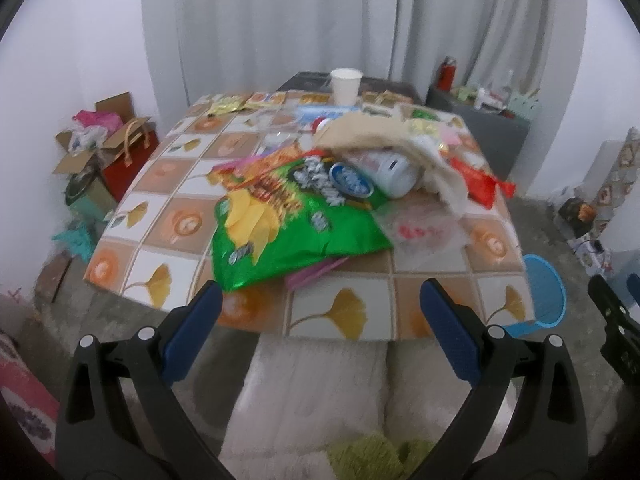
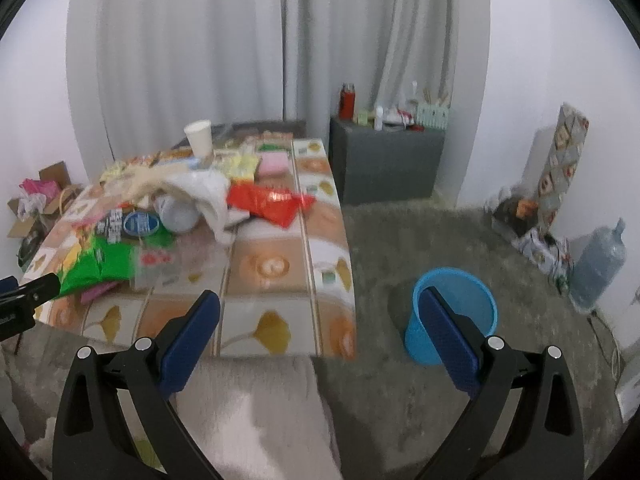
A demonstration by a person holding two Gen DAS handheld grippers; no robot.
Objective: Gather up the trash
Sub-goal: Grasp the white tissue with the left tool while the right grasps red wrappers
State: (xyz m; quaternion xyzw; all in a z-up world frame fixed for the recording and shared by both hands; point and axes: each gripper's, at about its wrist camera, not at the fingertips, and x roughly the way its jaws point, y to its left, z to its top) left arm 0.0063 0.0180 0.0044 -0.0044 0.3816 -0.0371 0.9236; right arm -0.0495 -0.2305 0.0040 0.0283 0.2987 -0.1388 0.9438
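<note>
Black gripper (image 1: 320, 292), blue ribbed pads (image 1: 192, 336)

Left tongs (image 1: 320, 300) spread wide, empty; green chip bag (image 1: 292, 232) on tiled table (image 1: 168, 208); blue bin (image 1: 546, 292) beside it

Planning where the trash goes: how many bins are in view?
1: a blue plastic wastebasket on the grey carpet, right of the tiled-pattern table. Others may be hidden.
</note>
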